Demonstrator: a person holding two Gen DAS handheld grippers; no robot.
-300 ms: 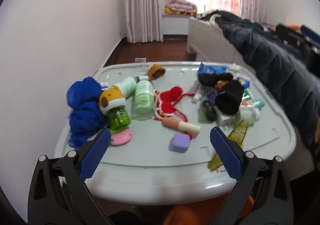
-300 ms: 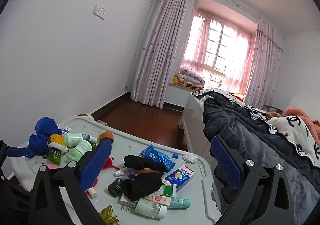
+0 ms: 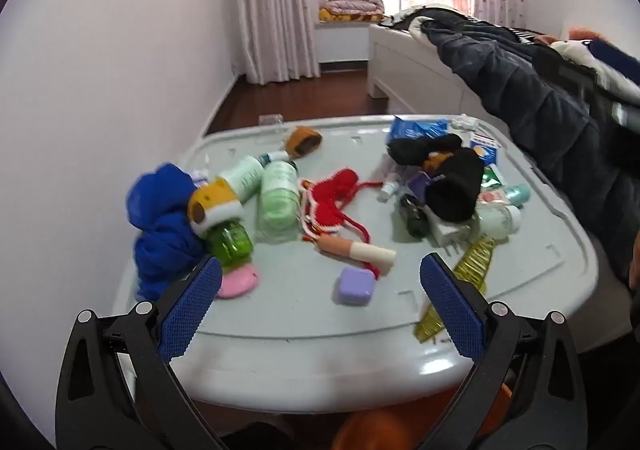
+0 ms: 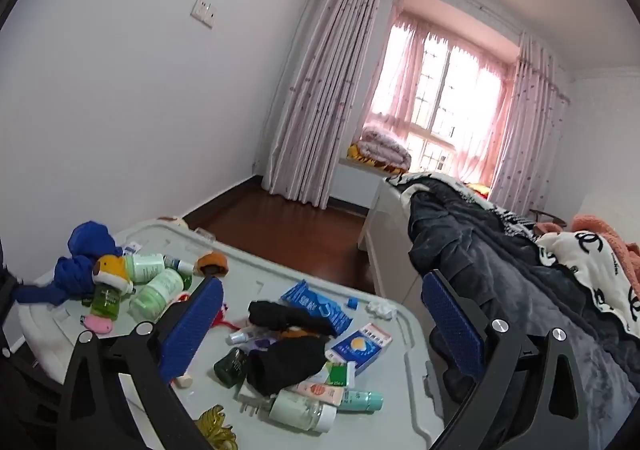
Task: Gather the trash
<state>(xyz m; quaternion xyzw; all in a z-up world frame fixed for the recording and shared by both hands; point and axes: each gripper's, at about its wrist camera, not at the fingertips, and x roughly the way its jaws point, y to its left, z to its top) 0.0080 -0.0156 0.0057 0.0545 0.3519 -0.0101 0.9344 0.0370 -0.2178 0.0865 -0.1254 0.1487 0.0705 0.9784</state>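
I am at the very start of the collecting: both tools hang short of the clutter, nothing picked yet. My left gripper (image 3: 320, 302) has its jaws spread wide and empty over the near edge of the pale grey lid (image 3: 304, 354) that serves as a table; my right gripper (image 4: 324, 330) is likewise wide apart and empty, pointing over the lid's right side toward the bed (image 4: 520, 290). The likely trash lies in two heaps: bottles beside a blue cloth (image 3: 160, 226) at the left, and wrappers, tubes and a blue packet (image 3: 416, 127) under a black cloth (image 3: 452, 185) at the right. Nearest me is a small purple case (image 3: 354, 286). I see no bin, so I judge the next move needs one target chosen, then a descent around it.
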